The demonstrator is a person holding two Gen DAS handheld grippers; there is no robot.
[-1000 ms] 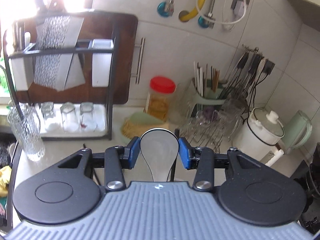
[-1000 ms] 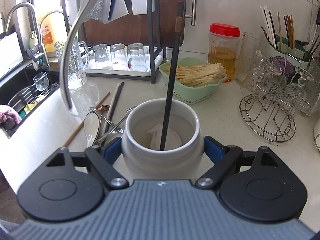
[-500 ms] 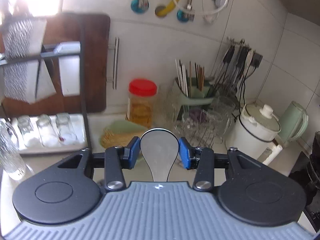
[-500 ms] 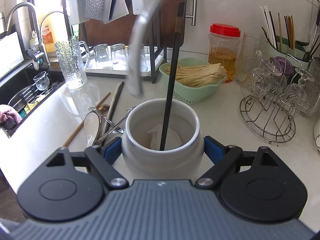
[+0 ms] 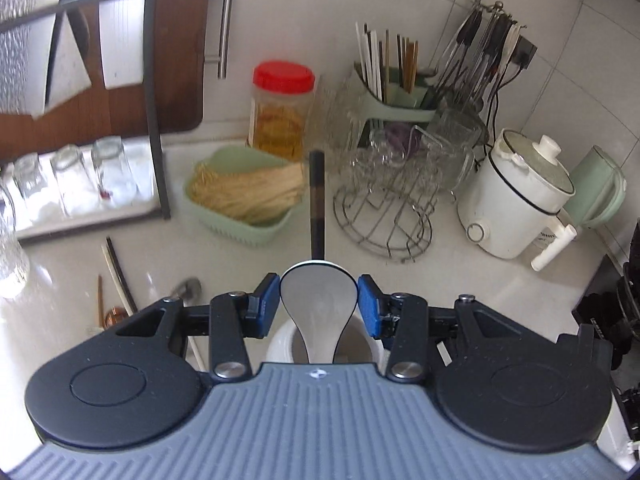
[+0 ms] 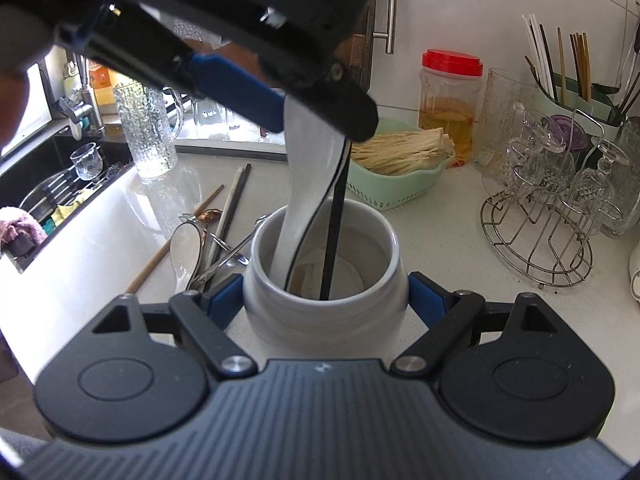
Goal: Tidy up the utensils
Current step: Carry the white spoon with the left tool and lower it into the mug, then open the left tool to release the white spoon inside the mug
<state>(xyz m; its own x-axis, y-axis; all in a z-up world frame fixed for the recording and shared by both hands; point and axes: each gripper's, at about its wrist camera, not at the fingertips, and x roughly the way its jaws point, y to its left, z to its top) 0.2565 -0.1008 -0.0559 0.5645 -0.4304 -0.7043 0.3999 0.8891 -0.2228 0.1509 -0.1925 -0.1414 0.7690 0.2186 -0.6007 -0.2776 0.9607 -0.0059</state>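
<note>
My right gripper (image 6: 326, 304) is shut on a white ceramic jar (image 6: 320, 312) standing on the counter. A black chopstick (image 6: 336, 220) stands in the jar. My left gripper (image 5: 319, 300) is shut on the bowl of a white ceramic spoon (image 5: 319, 300) and hangs right over the jar (image 5: 280, 348). In the right wrist view the spoon's handle (image 6: 308, 192) reaches down into the jar mouth. Left of the jar lies a heap of loose utensils (image 6: 204, 240): a white spoon, metal spoons, chopsticks.
A green basket (image 6: 400, 168) of straw-coloured sticks stands behind the jar. A red-lidded jar (image 6: 450, 104), a wire rack (image 6: 552, 220) of glasses and a chopstick holder (image 6: 576, 92) stand to the right. A glass jug (image 6: 148, 132) and the sink (image 6: 52, 196) are at the left.
My left gripper has moved right and down with the white spoon, from high beside the jar to right over it. The spoon's handle has gone into the jar. The right gripper has not moved.
</note>
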